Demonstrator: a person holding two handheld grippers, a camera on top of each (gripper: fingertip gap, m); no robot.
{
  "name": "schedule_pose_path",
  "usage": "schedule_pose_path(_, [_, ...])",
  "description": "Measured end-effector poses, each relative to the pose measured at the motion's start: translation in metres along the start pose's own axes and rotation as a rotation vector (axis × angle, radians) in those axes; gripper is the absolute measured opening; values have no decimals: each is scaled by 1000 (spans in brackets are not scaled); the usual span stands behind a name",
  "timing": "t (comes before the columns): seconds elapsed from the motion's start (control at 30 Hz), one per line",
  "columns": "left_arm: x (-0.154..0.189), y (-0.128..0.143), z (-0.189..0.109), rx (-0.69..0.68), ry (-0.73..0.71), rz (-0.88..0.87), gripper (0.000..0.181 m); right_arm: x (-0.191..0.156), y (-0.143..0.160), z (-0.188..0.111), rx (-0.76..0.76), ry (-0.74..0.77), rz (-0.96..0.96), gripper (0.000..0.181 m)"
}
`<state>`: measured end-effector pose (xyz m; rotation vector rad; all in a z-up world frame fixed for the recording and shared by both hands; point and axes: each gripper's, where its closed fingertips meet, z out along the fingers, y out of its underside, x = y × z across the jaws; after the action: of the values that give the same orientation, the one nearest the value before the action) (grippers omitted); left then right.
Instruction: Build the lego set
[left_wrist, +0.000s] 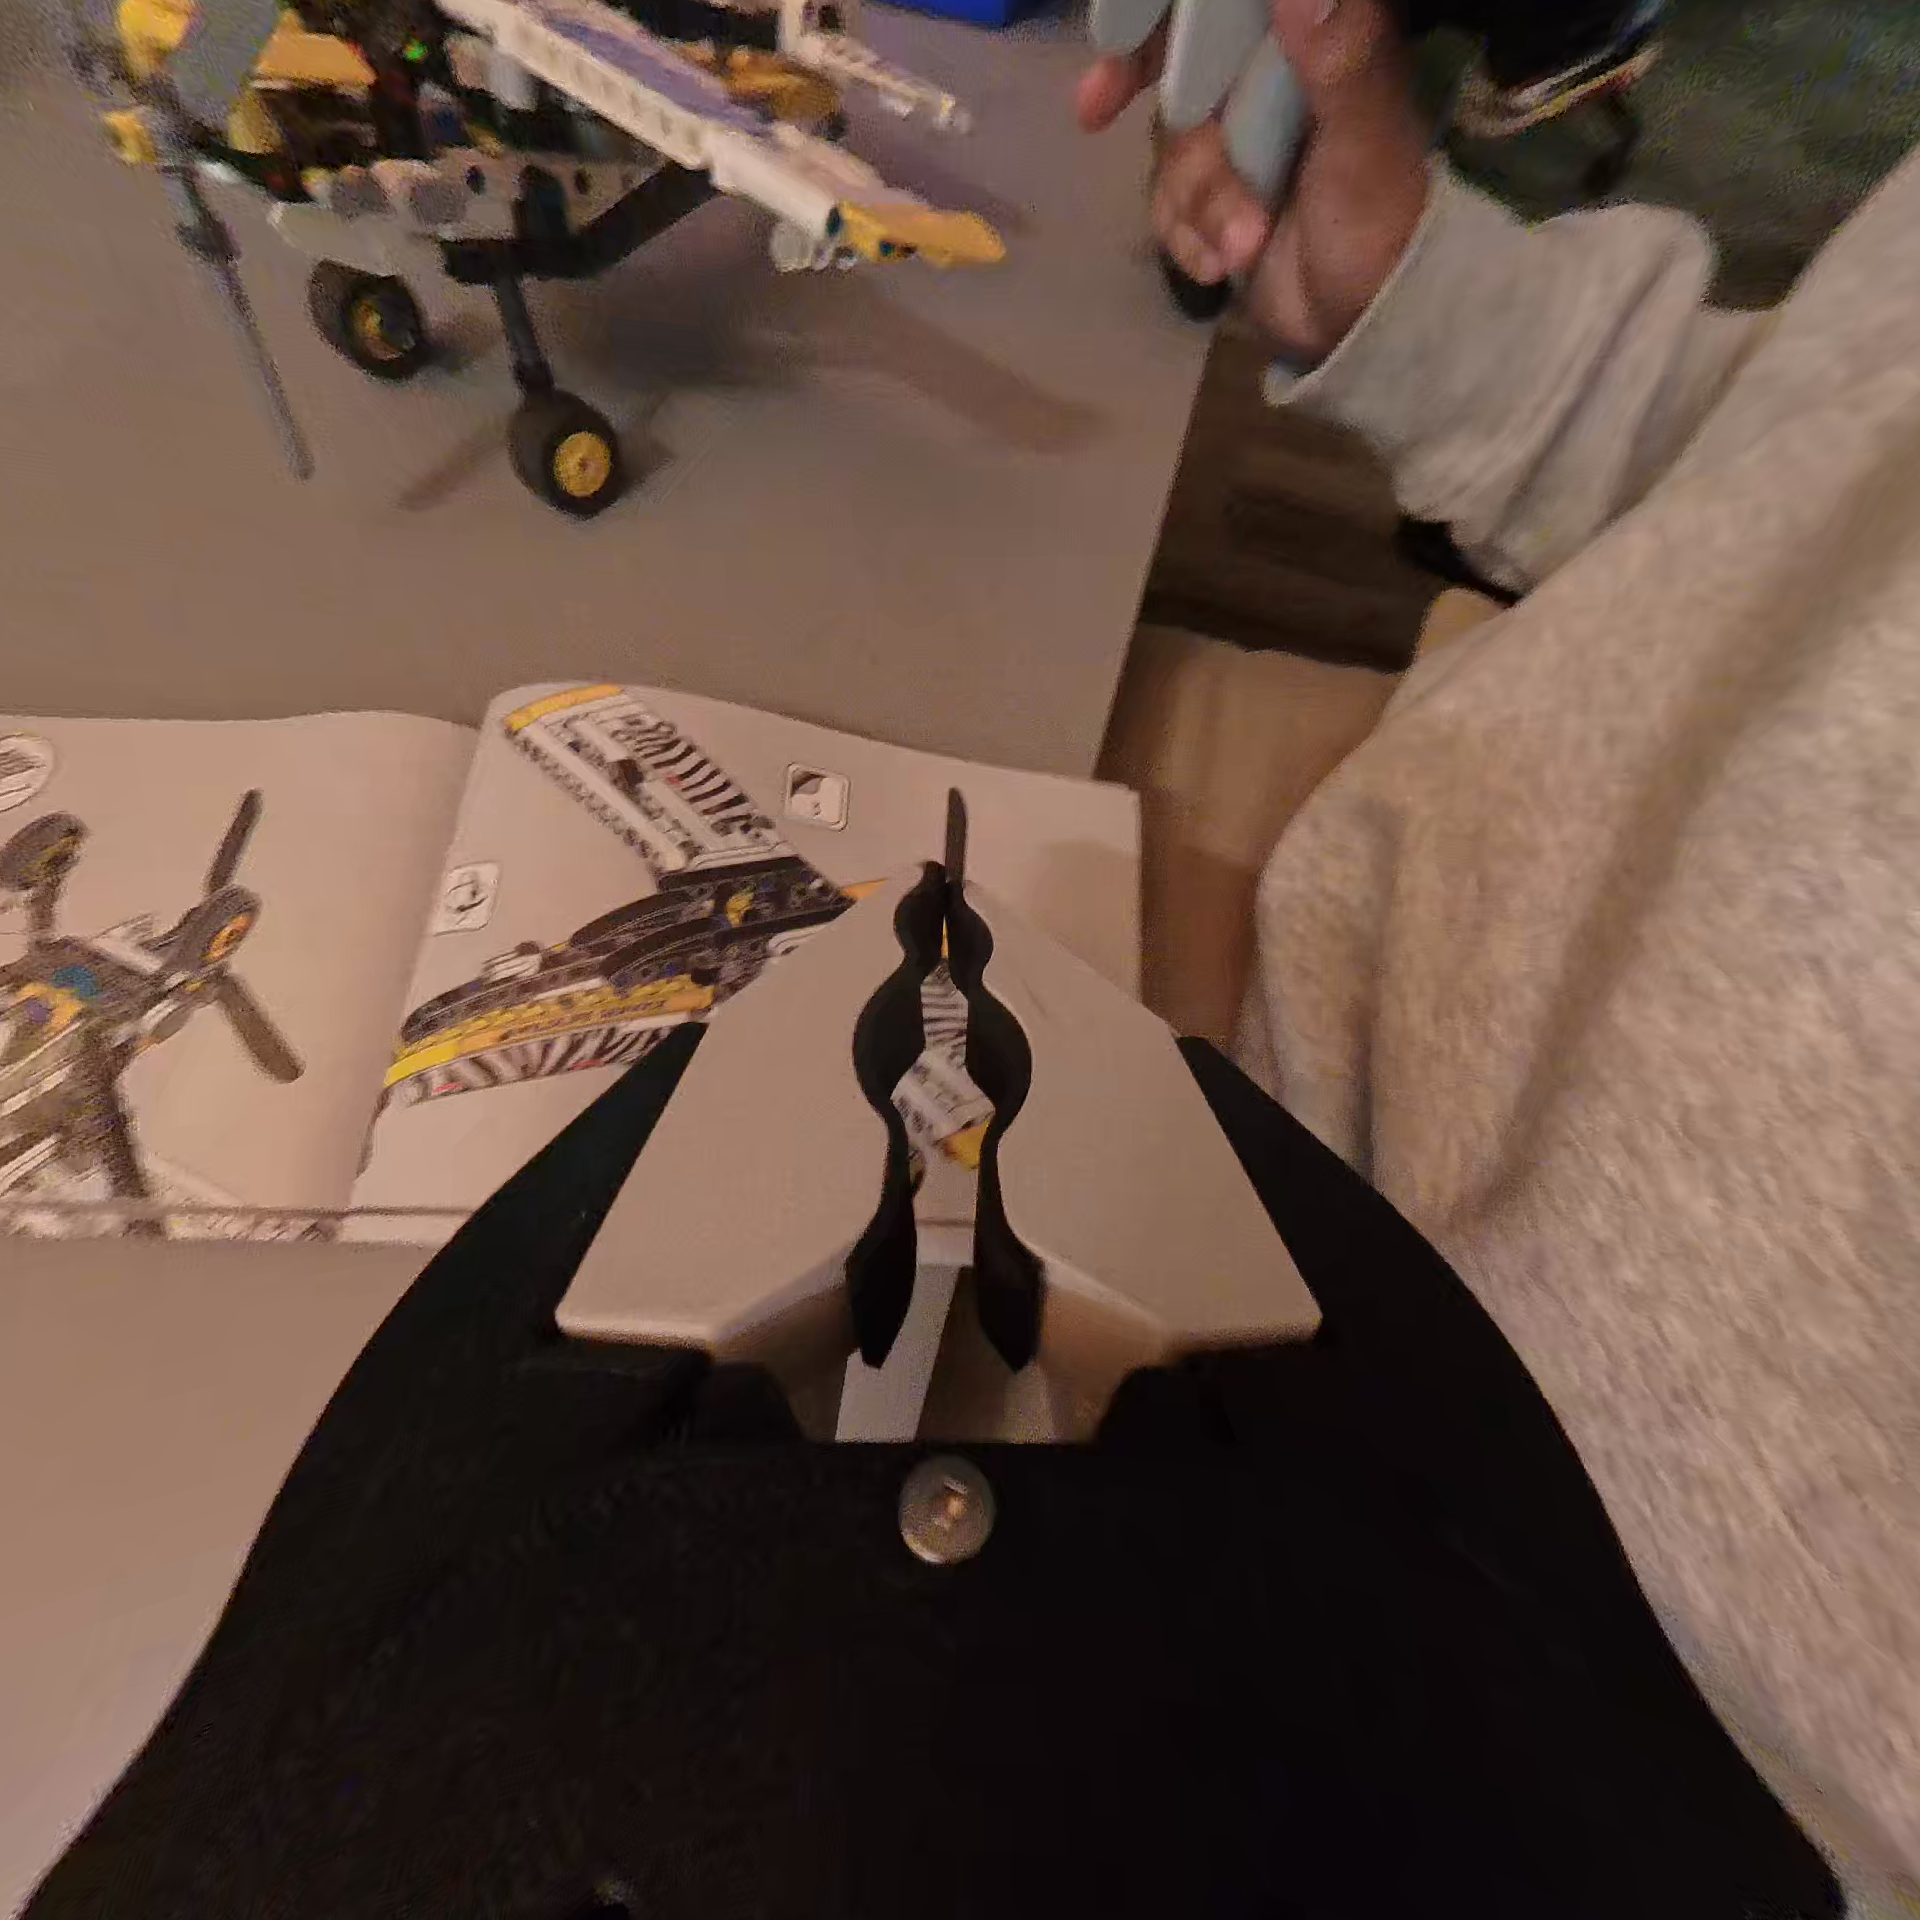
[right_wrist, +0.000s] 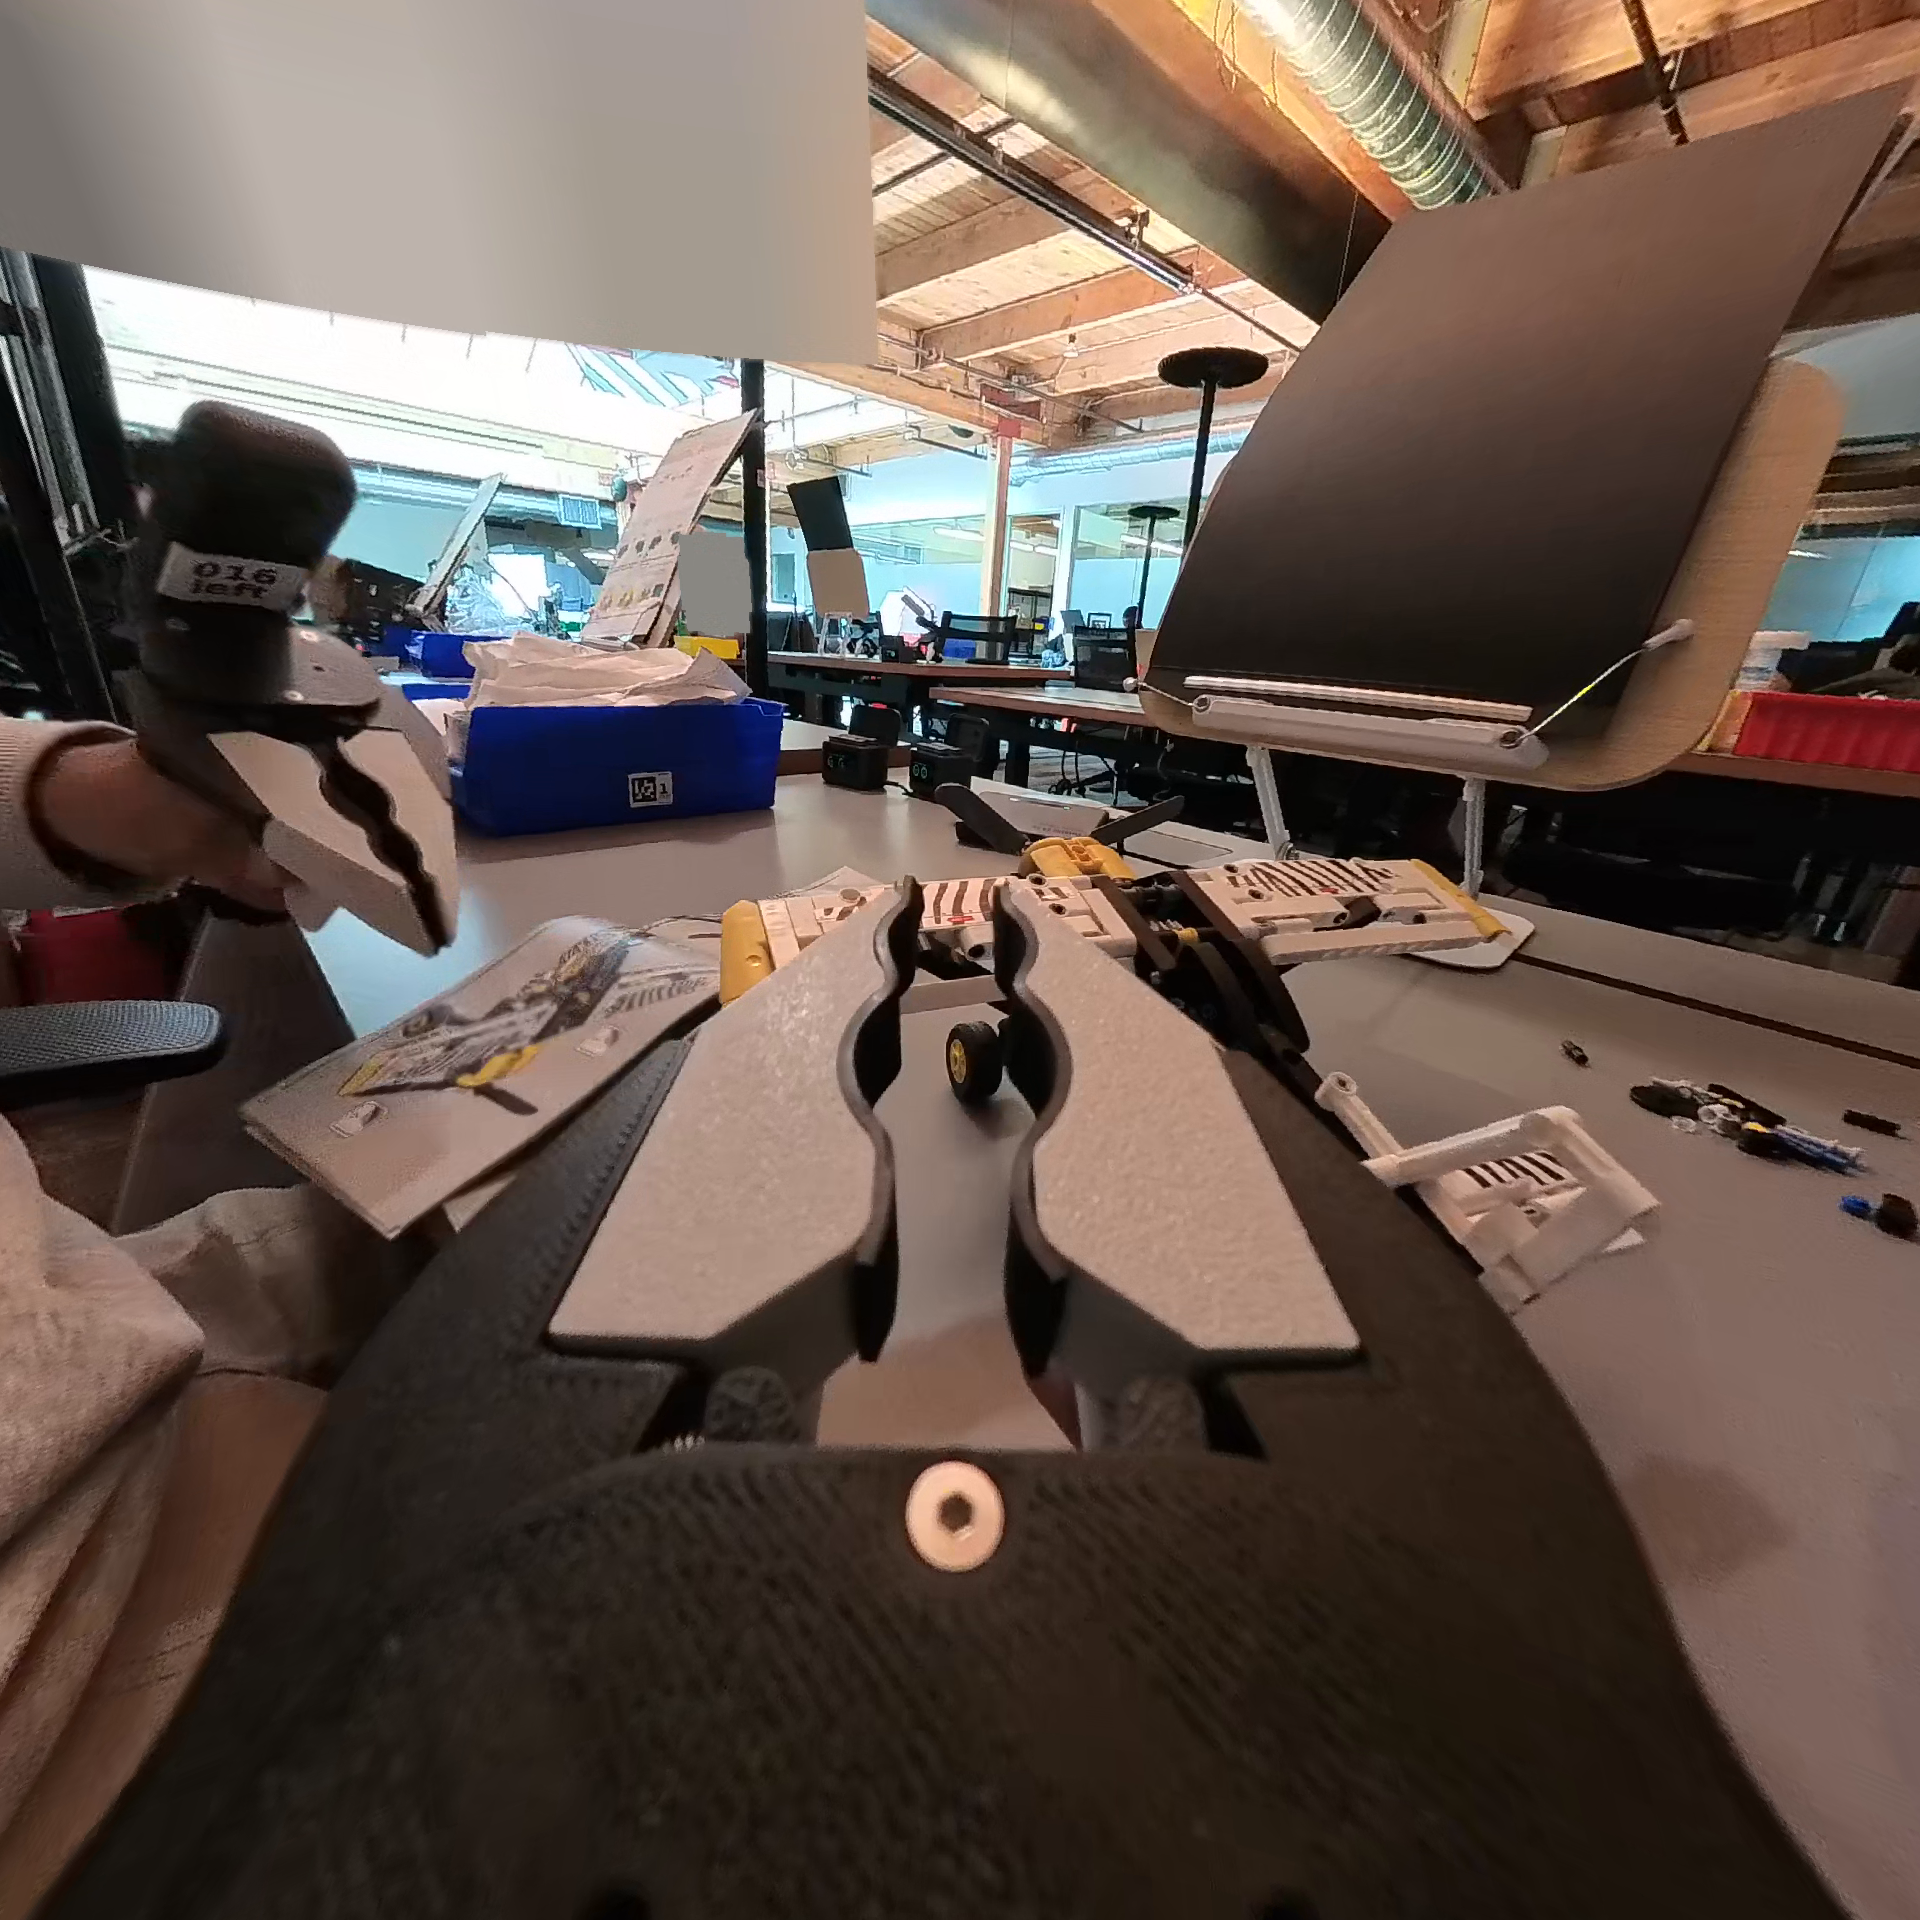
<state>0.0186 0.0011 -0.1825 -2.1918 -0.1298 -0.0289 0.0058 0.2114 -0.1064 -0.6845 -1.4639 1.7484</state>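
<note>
A white, yellow and black lego plane (left_wrist: 623, 135) stands on its wheels on the grey table (left_wrist: 831, 540); it also shows in the right wrist view (right_wrist: 1299, 914). My left gripper (left_wrist: 943, 883) is shut over the open instruction booklet (left_wrist: 582, 935), with a thin black piece (left_wrist: 954, 831) sticking out of its tips. In the right wrist view the left gripper (right_wrist: 431, 925) hangs at the left above the booklet (right_wrist: 488, 1049). My right gripper (right_wrist: 956, 899) is open by a narrow gap and empty, pointing at the plane, whose wheel (right_wrist: 975, 1060) shows between its fingers.
A white striped lego subassembly (right_wrist: 1507, 1195) and several small loose parts (right_wrist: 1745, 1122) lie at the right. A blue bin (right_wrist: 623, 758) stands at the back left. A stand holding a black board (right_wrist: 1455, 520) stands behind the plane. A person's sleeve (left_wrist: 1558, 935) fills the right of the left wrist view. The gap from one gripper's tips to the other's is roughly 25 cm.
</note>
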Motion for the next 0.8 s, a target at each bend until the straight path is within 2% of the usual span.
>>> schedule_pose_path(0.07, [16, 3, 1, 2, 125, 7, 7, 1, -1, -1, 7, 4, 1, 12])
schedule_pose_path(0.1, [25, 11, 3, -29, 168, 26, 32, 1, -2, -2, 12, 7, 3, 12])
schedule_pose_path(0.13, [28, 22, 7, -76, 168, 64, 47, 1, -2, -2, 16, 9, 5, 12])
schedule_pose_path(0.23, [29, 58, 8, -190, 59, 295, 93, 1, -3, -3, 23, 8, 10, 13])
schedule_pose_path(0.33, [27, 72, 2, -201, -19, 384, 96, 1, -3, -3, 24, 9, 11, 14])
schedule_pose_path(0.4, [4, 76, 0, -224, -188, 426, 64, 1, -3, -3, 19, 8, 14, 14])
schedule_pose_path(0.47, [-1, 82, 3, -271, -246, 502, 59, 2, -1, -2, 11, 7, 16, 14])
schedule_pose_path(0.6, [1, 69, 4, -217, -298, 553, 27, 1, 1, 1, -5, 1, 21, 15])
schedule_pose_path(0.67, [4, 64, 4, -214, -265, 488, 14, 1, 1, 1, -6, -2, 21, 14])
schedule_pose_path(0.7, [2, 57, 2, -195, -272, 437, 1, 1, 1, 2, -8, -3, 21, 14])
schedule_pose_path(0.8, [4, 22, -7, -44, -206, 259, 0, 1, 2, 2, -12, -1, 17, 14])
